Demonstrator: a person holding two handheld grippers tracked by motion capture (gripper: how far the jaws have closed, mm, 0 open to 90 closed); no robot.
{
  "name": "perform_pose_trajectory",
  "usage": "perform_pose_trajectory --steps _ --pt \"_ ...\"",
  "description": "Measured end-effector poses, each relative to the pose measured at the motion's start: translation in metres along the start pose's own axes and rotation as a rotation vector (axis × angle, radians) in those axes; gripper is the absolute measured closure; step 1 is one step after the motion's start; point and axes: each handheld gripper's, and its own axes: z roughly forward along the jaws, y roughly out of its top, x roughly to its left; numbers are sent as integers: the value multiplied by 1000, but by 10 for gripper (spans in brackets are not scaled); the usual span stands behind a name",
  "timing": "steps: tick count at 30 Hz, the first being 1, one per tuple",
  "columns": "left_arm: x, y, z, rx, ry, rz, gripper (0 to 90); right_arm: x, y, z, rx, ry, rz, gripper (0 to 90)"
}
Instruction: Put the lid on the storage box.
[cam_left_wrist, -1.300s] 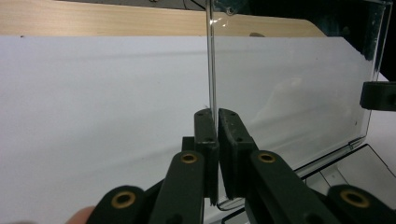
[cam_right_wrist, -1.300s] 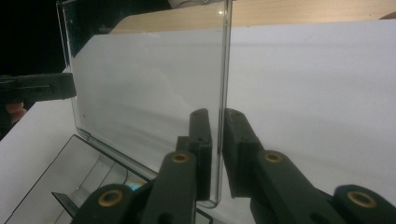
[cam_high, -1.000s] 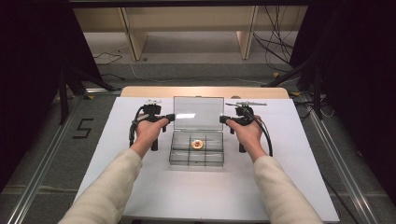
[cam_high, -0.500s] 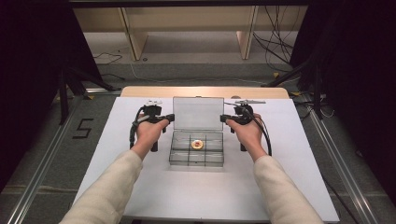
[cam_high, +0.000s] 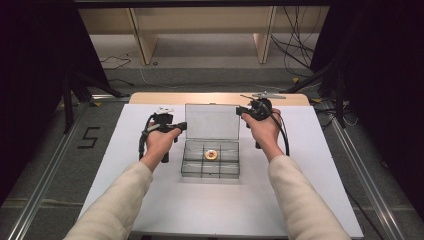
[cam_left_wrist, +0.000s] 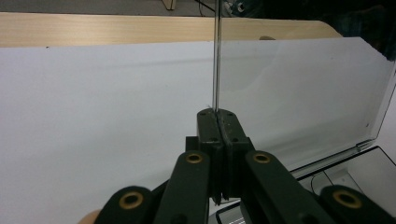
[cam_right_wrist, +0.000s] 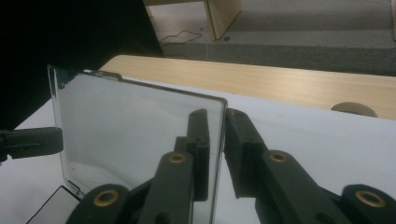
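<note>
Holding a clear lid (cam_high: 212, 121) upright, one gripper at each side edge, over a clear divided box (cam_high: 210, 159) at mid counter (cam_high: 125, 200). Left gripper (cam_high: 180, 125) at lid's left edge; in left gripper view, jaws pressed tight on that thin edge (cam_left_wrist: 215, 70), no gap visible. Right gripper (cam_high: 242, 111) at lid's upper right edge; in right gripper view, jaws narrow, one either side of the edge (cam_right_wrist: 223, 140), apparently clamping it, though contact of the far jaw hard to confirm. Lid hinged along box's far side, standing roughly vertical, neither folded flat back nor down. Box base resting on white counter between the two hands, compartments mostly bare, a small round gold-brown piece (cam_high: 211, 155) lying in one cell near the middle.

Judged from this pose: lid at about the halfway point of its swing. Direction of travel, toward open or toward shut, not readable from these views. Remaining either way: swinging lid through the rest of its arc, then letting go with both grippers.
</note>
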Motion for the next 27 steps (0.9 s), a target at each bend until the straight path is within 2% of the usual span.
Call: perform_pose_trajectory --steps 8,15,21,24,27 --pt "1 -1 1 -3 -4 1 895 -1 1 -1 6 5 53 848" --pt "2 -2 0 -7 -14 4 892 -1 1 -3 4 10 45 859" --pt "3 -1 0 -6 -21 37 881 0 0 -4 -1 9 33 863" --pt "4 3 -1 -39 -12 63 838 0 -1 -5 -9 11 23 864" --pt "5 11 -2 -64 -11 64 793 1 -2 -7 -16 11 13 866"
